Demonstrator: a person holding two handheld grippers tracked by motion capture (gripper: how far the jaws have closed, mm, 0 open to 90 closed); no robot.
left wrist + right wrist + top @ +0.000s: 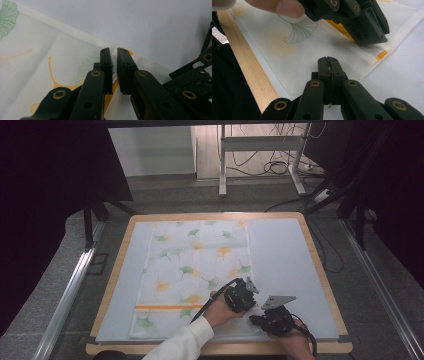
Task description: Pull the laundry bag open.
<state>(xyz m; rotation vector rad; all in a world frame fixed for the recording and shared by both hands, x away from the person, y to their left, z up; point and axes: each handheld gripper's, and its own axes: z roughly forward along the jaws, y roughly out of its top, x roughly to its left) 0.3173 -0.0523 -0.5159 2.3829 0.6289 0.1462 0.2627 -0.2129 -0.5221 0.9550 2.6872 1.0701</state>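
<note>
With your right tongs [329,65] clenched on the cloth's [190,270] near corner on the desk [320,265] and your left tongs [114,62] seemingly pinching its edge just beside, lift both evenly to keep the fold straight.

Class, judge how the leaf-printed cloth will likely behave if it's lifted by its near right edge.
The cloth is thin woven fabric lying flat, so it will probably drape limply. It looks light, likely trailing and dragging across the table mat. A fold bunches between the left hand-held gripper pads, suggesting easy creasing.
</note>
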